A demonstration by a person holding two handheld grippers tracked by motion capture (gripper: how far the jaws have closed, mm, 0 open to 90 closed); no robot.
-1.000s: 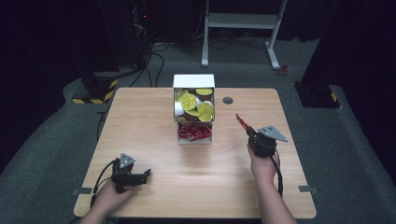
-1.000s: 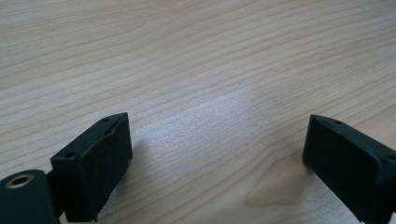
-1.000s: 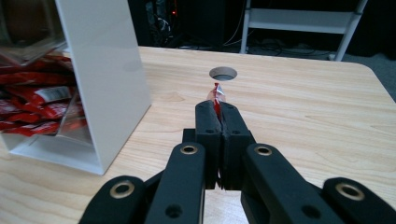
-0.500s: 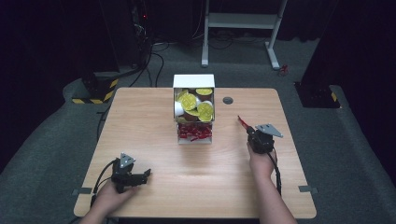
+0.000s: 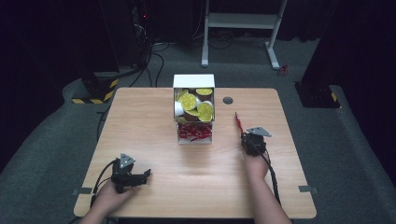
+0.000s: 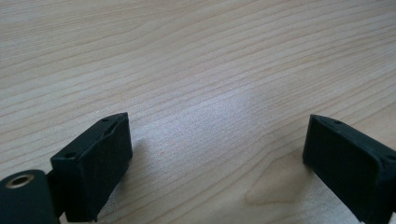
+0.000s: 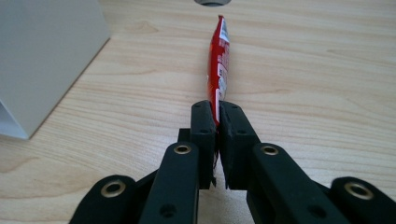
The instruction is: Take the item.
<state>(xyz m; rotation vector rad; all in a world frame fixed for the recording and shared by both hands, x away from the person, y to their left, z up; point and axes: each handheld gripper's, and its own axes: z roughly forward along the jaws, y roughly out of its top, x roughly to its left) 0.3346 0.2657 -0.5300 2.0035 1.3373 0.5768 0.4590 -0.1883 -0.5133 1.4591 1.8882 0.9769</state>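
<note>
My right gripper [image 7: 217, 108] is shut on a thin red sachet [image 7: 218, 65] that sticks out forward past the jaws, just above the table. In the high view the same red sachet [image 5: 238, 123] points toward the far edge from the right gripper [image 5: 243, 135], to the right of the white box [image 5: 194, 81]. That box holds yellow-lidded cups [image 5: 188, 101] on top and several red sachets [image 5: 194, 133] in its lower front tray. My left gripper [image 5: 145, 174] rests low at the near left, open, with bare wood between its jaws [image 6: 215, 140].
A wooden table [image 5: 140, 116] carries everything. A round dark grommet [image 5: 228, 100] sits in the tabletop right of the box. The box's white side wall [image 7: 42, 51] stands close on the left in the right gripper view. Cables trail from both grippers.
The right gripper with the red sachet has moved slightly away from the person and toward the box. The left gripper has stayed put.
</note>
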